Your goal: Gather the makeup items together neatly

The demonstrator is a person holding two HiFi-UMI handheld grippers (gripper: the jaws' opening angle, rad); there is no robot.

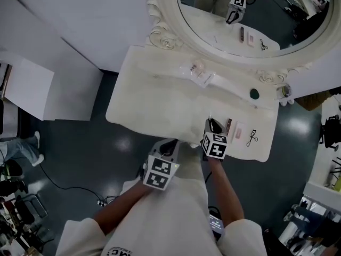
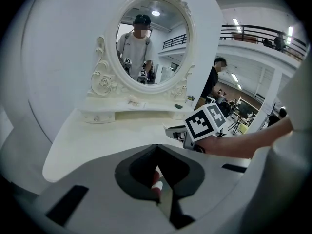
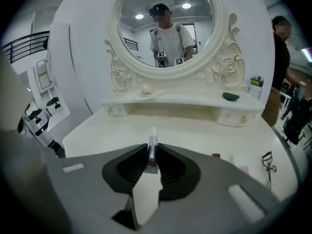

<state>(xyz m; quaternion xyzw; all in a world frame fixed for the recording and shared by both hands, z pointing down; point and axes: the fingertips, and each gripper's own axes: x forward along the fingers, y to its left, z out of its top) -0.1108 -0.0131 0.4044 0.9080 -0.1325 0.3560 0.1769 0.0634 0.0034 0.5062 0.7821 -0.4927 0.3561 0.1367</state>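
My right gripper is shut on a thin tube with dark red contents and a clear tip that points at the mirror. In the head view this gripper hangs over the front right of the white vanity table. Just right of it lie a slim dark red stick, a flat pink-white item and an eyelash curler. My left gripper hovers off the table's front edge. Its jaws look shut, with a small red and white item between them, mostly hidden.
An oval mirror in an ornate frame stands at the back. The raised shelf under it carries a clear packet, a dark green thing and a small bottle. A person stands at the right.
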